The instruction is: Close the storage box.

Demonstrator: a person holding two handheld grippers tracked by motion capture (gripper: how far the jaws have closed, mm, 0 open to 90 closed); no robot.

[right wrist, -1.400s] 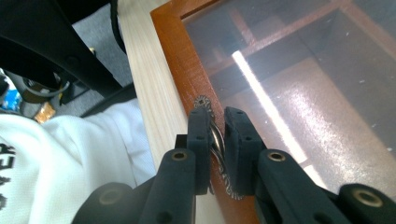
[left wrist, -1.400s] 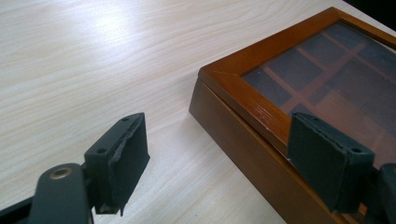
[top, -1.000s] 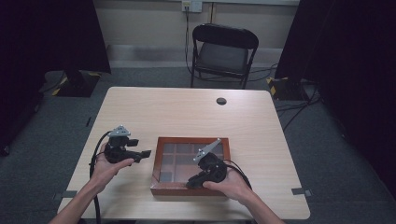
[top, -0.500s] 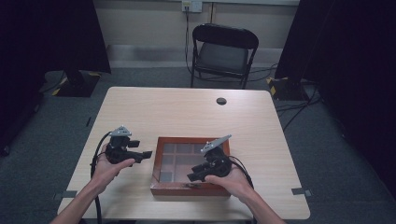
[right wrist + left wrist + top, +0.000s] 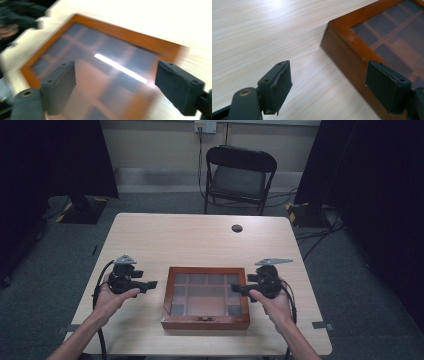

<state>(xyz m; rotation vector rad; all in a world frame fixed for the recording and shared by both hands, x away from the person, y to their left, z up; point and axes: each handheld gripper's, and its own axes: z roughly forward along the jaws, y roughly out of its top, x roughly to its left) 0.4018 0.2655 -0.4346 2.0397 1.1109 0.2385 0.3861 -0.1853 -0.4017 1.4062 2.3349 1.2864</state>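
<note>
The left gripper [image 5: 151, 284] waits wide at the wooden box's [image 5: 205, 322] nine o'clock; the right gripper [image 5: 236, 289], jaws just opened wide and empty, sits at three o'clock.

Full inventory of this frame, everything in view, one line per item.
wooden box: 1, reddish-brown frame, glass lid shut over a grid of compartments, near edge of table between the grippers
table: 1, light wood, centre
round cap: 1, dark, far side of table top
folding chair: 1, black, behind the table
curtains: dark, at both sides of the room
wall socket: 1, pale, on the back wall
left gripper: 1, black, left of box, jaws apart, nothing held
right gripper: 1, black, at the box's right edge, jaws just opened, nothing between them
hands: 2, one on each gripper
</note>
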